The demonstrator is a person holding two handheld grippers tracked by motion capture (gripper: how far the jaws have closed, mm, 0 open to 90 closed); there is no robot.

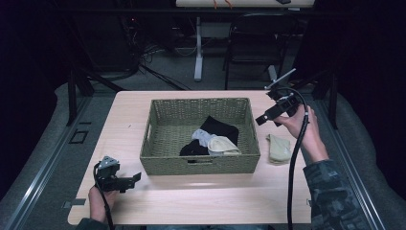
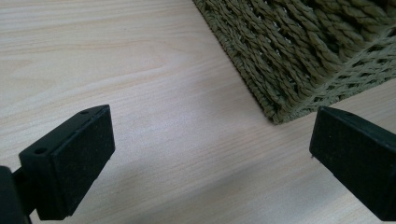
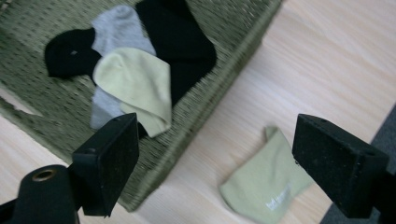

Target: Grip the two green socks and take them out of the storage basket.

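Note:
A woven olive basket [image 1: 201, 165] stands in the middle of the table. In it lie a black sock [image 1: 218, 128], a grey sock [image 1: 203, 137] and a pale yellow sock [image 1: 222, 146]. A pale green sock [image 1: 279, 148] lies flat on the table just right of the basket. My right gripper [image 1: 261, 120] hangs in the air above that sock, beside the basket's right wall, open and empty. The right gripper view looks down past my right gripper [image 3: 215, 158] on the green sock [image 3: 266, 186] and the basket [image 3: 219, 88]. My left gripper [image 1: 134, 179] rests low at the front left, open, pointing at the basket's corner [image 2: 299, 51].
The wooden table [image 1: 124, 120] has bare surface left of and in front of the basket. Its right edge is close to the green sock. A black cable [image 1: 293, 167] trails from the right gripper. A chair [image 1: 258, 43] and a desk leg [image 1: 198, 52] stand behind the table.

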